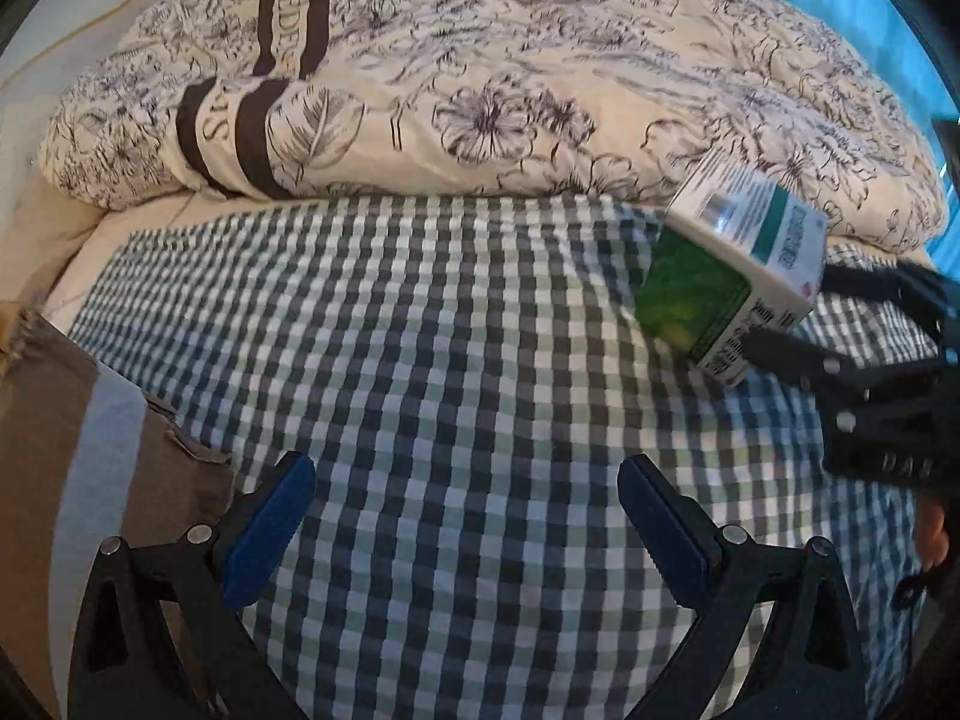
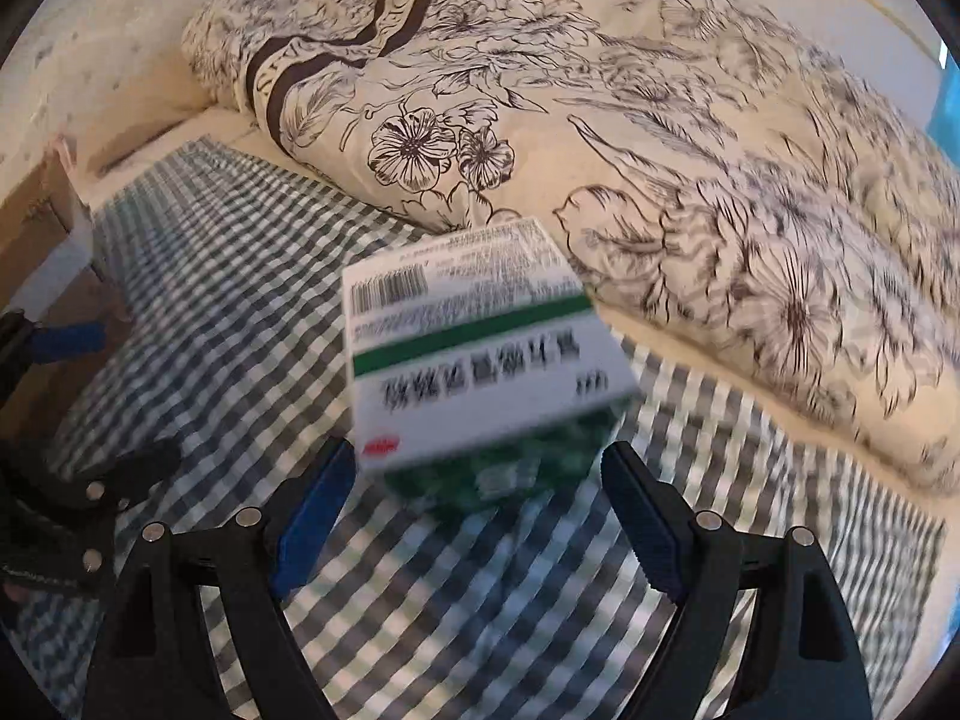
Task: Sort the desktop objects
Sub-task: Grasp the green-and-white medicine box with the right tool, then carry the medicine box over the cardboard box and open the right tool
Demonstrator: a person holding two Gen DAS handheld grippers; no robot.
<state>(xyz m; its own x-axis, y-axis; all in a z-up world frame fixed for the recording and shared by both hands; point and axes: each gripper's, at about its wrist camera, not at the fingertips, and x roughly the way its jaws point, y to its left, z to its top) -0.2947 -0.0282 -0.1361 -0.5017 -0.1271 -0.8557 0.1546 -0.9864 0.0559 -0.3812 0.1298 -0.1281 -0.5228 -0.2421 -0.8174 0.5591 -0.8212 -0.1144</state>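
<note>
White-and-green box (image 2: 474, 354) lies just beyond the spread right tool (image 2: 474, 510).

We see the white and green cardboard medicine box (image 1: 729, 276) at about two o'clock from our left gripper (image 1: 465, 525), over the black and white checked cloth (image 1: 420, 330). Behind the box and the cloth, from ten to two o'clock, lies the cream floral-printed folded duvet (image 1: 480, 72). The brown cardboard carton (image 1: 54, 438) sits at nine o'clock, beside the cloth's edge. From our right gripper (image 2: 480, 510) the box (image 2: 480, 354) stands at twelve o'clock, just ahead of the spread fingers; our left gripper (image 2: 66, 342) shows at nine o'clock.
</note>
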